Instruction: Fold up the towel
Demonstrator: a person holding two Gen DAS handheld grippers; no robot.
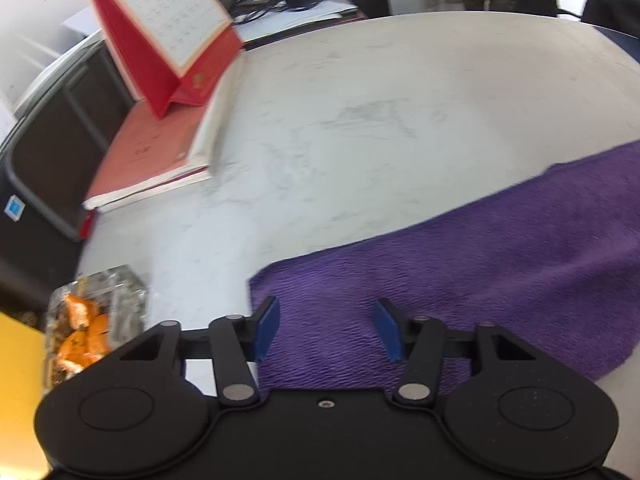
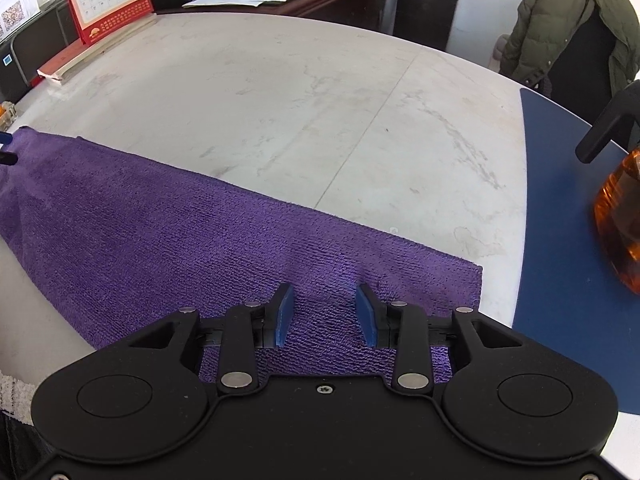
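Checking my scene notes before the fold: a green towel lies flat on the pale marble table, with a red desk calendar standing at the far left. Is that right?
Not quite: the towel is purple, not green, as the right wrist view shows plainly. The rest holds: it lies flat on the pale marble table, and the red desk calendar stands at the far left.

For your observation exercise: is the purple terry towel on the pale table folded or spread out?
Cannot tell for sure. The purple terry towel lies flat as a long strip on the pale table; no fold or doubled layer shows.
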